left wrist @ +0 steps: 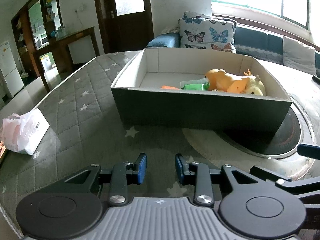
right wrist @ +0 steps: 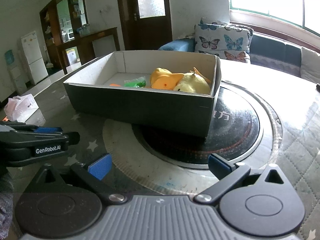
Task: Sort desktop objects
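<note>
A dark cardboard box (left wrist: 200, 112) (right wrist: 140, 108) with a white inside stands on the table, partly over a round black hotplate (right wrist: 238, 132). Inside lie an orange duck toy (left wrist: 226, 81) (right wrist: 164, 79), a yellow plush chick (left wrist: 256, 87) (right wrist: 193, 85), a green packet (left wrist: 195, 86) (right wrist: 135, 83) and a small orange piece (left wrist: 169, 87). My left gripper (left wrist: 161, 169) hovers in front of the box, its jaws partly apart with nothing between them. My right gripper (right wrist: 159, 167) stands wide open over the hotplate's rim, holding nothing. The left gripper also shows at the left edge of the right wrist view.
A white plastic bag (left wrist: 24, 132) (right wrist: 20, 108) lies at the table's left edge. The grey quilted cloth with stars (left wrist: 80, 108) covers the table. A sofa with butterfly cushions (left wrist: 208, 33) stands behind the table. A small dark object (right wrist: 318, 87) lies at the far right.
</note>
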